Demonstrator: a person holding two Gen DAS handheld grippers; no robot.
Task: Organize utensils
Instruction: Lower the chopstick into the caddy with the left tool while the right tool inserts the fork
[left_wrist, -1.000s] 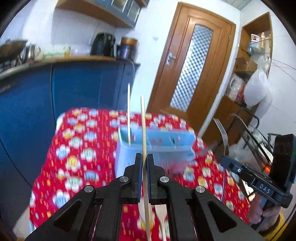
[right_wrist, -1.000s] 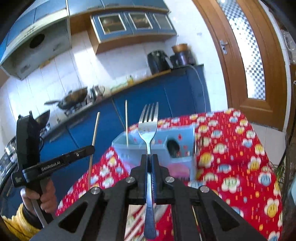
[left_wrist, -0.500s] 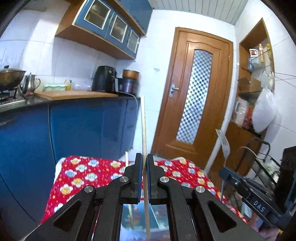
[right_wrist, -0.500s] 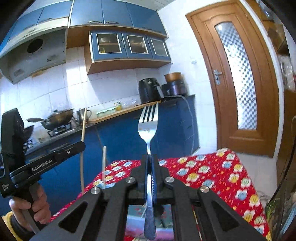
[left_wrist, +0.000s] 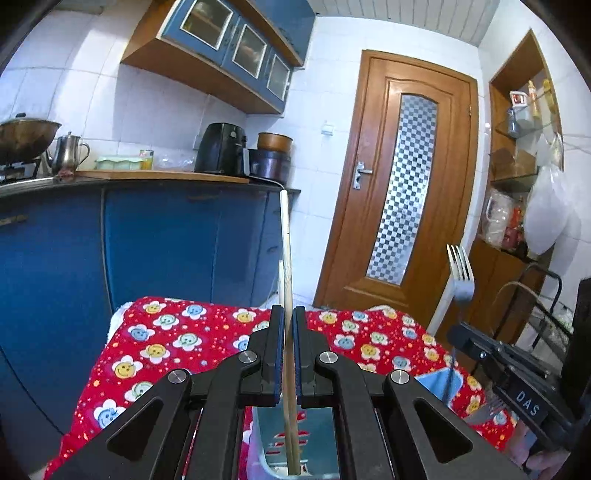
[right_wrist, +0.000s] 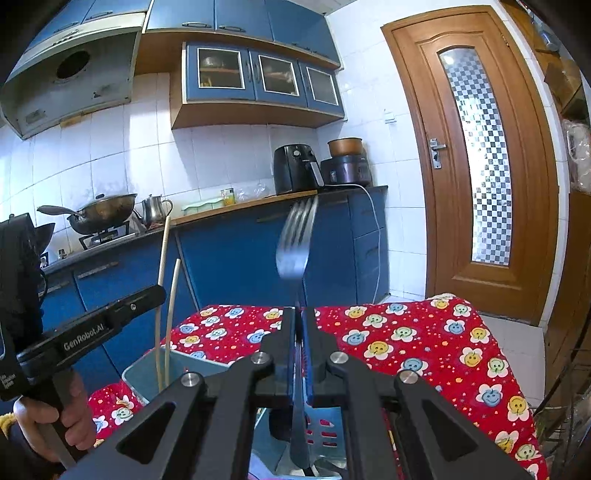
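1. Left gripper (left_wrist: 288, 325), centre-bottom of the left wrist view: its jaws sit close either side of a wooden chopstick (left_wrist: 286, 258), clamped on it by the look of things.
2. That chopstick stands upright, top up against the blue cabinets, bottom end down inside the pale blue utensil holder (left_wrist: 441, 384) at the bottom of the frame.
3. A second chopstick (left_wrist: 281, 280) stands just left of it, shorter in view.
4. Right gripper (right_wrist: 299, 325), centre-bottom of its own view: jaws pressed onto the handle of a metal fork (right_wrist: 295, 243), tines up and blurred.
5. The fork's lower end hangs inside the holder, over the red flowered tablecloth (right_wrist: 406, 343).
6. Lower left of that view, both chopsticks stand in the holder's left compartment.
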